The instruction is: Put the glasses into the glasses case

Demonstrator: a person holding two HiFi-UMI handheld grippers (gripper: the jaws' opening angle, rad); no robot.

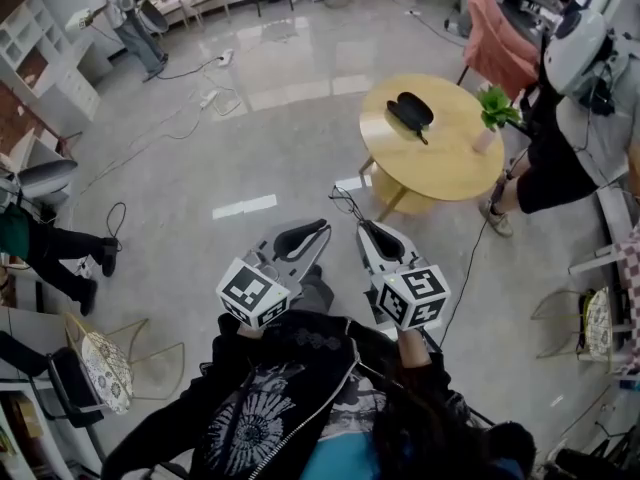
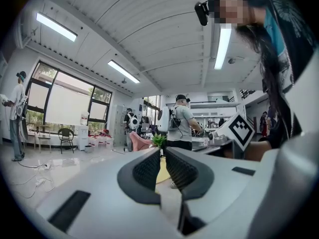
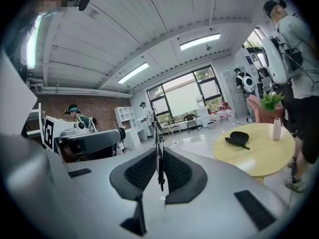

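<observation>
The right tongs (image 3: 159, 156) are clenched on the glasses (image 3: 157, 133), a thin dark wire frame pinched edge-on between the pads and sticking out past the tips; in the head view it shows only as a fine black loop just ahead of them. The left tongs (image 2: 162, 153) stand a crack apart with nothing between them, low in the frame beside the right pair.

The glasses case (image 1: 410, 111) lies well apart from both, on the round yellow desk (image 1: 440, 173) at the upper right of the head view, next to a small potted plant (image 1: 495, 108); a person stands at the desk's right edge. The case is black and oval and seems to lie open, though it is too small to be sure.

To my eye the job is the carry; I'd keep the pinch steady so the frame doesn't swing, hold the case with the left tongs, and lower the glasses in flat.
</observation>
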